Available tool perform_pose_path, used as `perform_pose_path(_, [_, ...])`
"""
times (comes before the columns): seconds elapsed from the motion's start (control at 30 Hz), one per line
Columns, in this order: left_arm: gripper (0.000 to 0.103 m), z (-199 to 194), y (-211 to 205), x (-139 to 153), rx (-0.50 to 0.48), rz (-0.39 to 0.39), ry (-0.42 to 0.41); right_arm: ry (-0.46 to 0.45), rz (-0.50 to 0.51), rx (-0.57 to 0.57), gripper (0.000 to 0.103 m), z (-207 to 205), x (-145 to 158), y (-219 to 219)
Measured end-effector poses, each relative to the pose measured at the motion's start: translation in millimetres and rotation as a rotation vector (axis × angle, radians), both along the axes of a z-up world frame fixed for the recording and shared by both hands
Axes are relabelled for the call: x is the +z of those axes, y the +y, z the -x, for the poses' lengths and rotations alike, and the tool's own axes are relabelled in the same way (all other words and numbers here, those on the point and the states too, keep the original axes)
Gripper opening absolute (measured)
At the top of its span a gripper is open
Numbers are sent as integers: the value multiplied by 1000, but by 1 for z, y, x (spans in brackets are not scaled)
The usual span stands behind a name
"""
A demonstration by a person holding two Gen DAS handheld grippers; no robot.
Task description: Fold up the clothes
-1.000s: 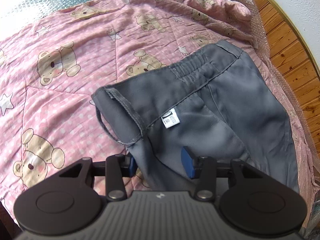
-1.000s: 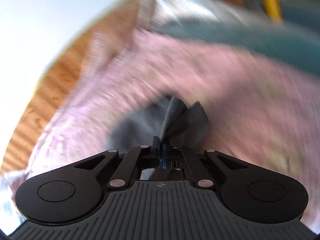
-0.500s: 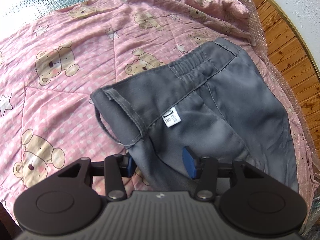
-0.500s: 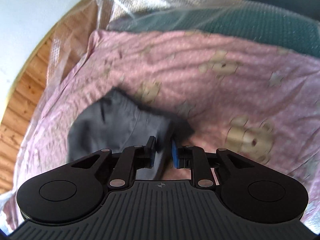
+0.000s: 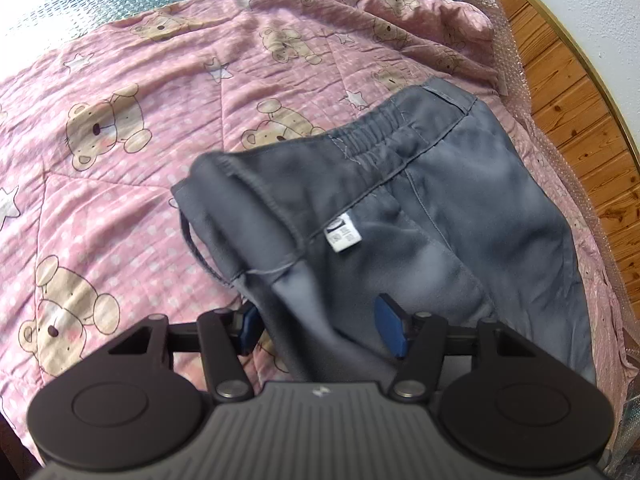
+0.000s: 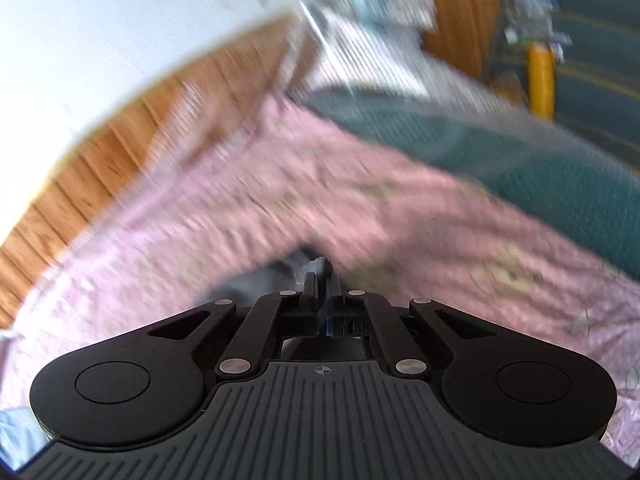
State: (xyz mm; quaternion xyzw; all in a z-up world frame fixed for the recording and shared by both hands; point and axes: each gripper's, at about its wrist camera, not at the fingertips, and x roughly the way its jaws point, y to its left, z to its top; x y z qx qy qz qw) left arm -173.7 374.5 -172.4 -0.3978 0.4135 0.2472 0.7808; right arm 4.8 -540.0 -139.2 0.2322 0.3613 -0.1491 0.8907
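On pink quilt [image 5: 120, 208], grey trousers [image 5: 460, 208]: waistband far-right

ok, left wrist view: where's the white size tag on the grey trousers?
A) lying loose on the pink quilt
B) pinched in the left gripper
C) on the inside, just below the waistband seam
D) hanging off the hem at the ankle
C: the white tag sits on the inner face of the grey trousers, right under the waistband seam, well clear of the left gripper, whose jaws are opening with cloth between them.
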Motion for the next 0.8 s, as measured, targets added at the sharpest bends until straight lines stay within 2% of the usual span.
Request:
perform_pose_path(0.07, [49, 6, 3, -1, 20, 20, -10, 119, -30, -21, 0, -2, -37, -9])
perform_pose_path(0.1, [46, 9, 5, -1, 29, 31, -14, 125, -50, -37, 0, 2, -45, -12])
perform_pose_path(0.17, [46, 15, 7, 0, 41, 56, -23, 83, -96, -74, 1, 15, -53, -18])
perform_pose_path(0.2, [47, 19, 7, 0, 47, 68, -31, 56, -130, -98, 11, 22, -53, -21])
perform_pose_path(0.27, [50, 28, 7, 1, 63, 94, -51, -21, -181, -153, 25, 43, -45, -26])
perform_pose_path(0.3, [56, 34, 7, 0, 84, 112, -78, -66, -209, -181, 40, 55, -42, -28])
perform_pose_path(0.37, [60, 47, 6, -3, 129, 151, -134, -113, -306, -204, 62, 77, -46, -26])
perform_pose_path(0.43, [61, 55, 6, -12, 185, 212, -182, -100, -414, -186, 64, 86, -64, -21])
perform_pose_path(0.47, [61, 56, 5, -17, 206, 233, -202, -102, -429, -173, 65, 88, -71, -18])
perform_pose_path(0.53, [69, 48, 3, -17, 217, 231, -232, -145, -407, -164, 77, 86, -74, -11])
perform_pose_path(0.57, [69, 43, 2, -17, 216, 230, -244, -154, -408, -166, 88, 80, -73, -9])
perform_pose_path(0.6, [69, 35, 1, -18, 205, 230, -248, -161, -409, -171, 93, 73, -72, -6])
perform_pose_path(0.63, [69, 25, 1, -17, 188, 218, -250, -164, -412, -163, 93, 65, -72, -4])
perform_pose_path(0.67, [64, 18, 0, -16, 170, 200, -244, -160, -408, -147, 92, 55, -72, -1])
perform_pose_path(0.7, [38, 13, -1, -16, 157, 183, -227, -153, -399, -127, 85, 45, -72, 2])
perform_pose_path(0.73, [19, 8, -1, -16, 143, 167, -211, -140, -396, -111, 77, 35, -73, 5])
perform_pose_path(0.77, [9, 4, -2, -14, 131, 153, -200, -113, -397, -106, 43, 27, -75, 5])
perform_pose_path(0.8, [8, 5, -2, -8, 126, 146, -206, -93, -401, -112, 5, 23, -75, 4])
